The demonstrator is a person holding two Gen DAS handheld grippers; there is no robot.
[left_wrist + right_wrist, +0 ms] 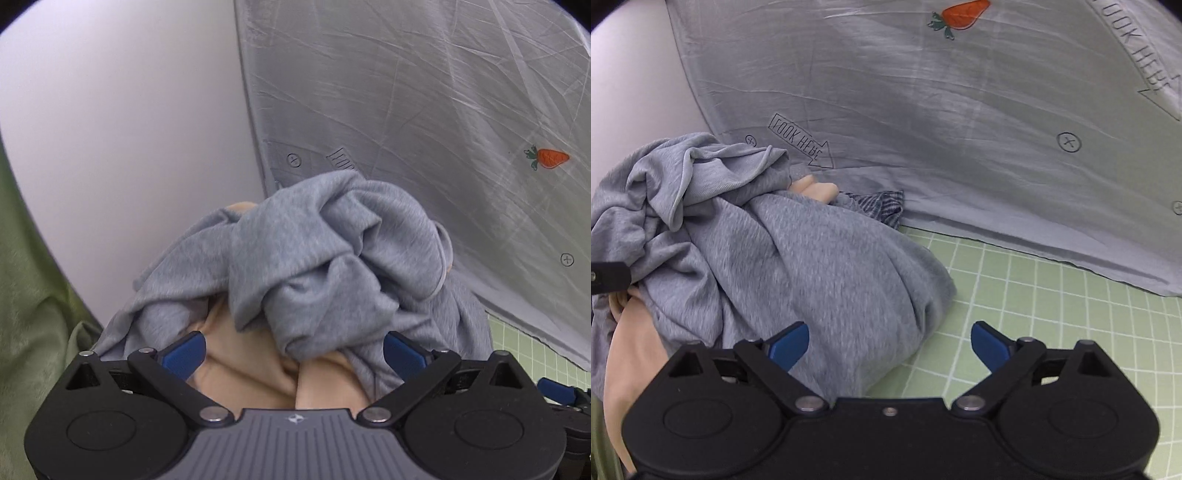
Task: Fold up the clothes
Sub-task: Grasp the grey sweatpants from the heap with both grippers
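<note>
On the green checked sheet (1052,314), a crumpled grey garment (798,258) (peach cloth (236,365) beneath) lies heaped unfolded, both the left hand-held gripper (291,352) and right hand-held gripper (890,341) spread wide, gripping nothing, seemingly ready to sort it.

Soft, even indoor light; fisheye bending and dark corners; mild blur.

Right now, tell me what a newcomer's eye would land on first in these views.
First, the crumpled grey garment, heaped on the green checked sheet with a peach garment under it. Then the orange carrot print on the grey cloth behind. Both the left gripper and right gripper are open.
</note>
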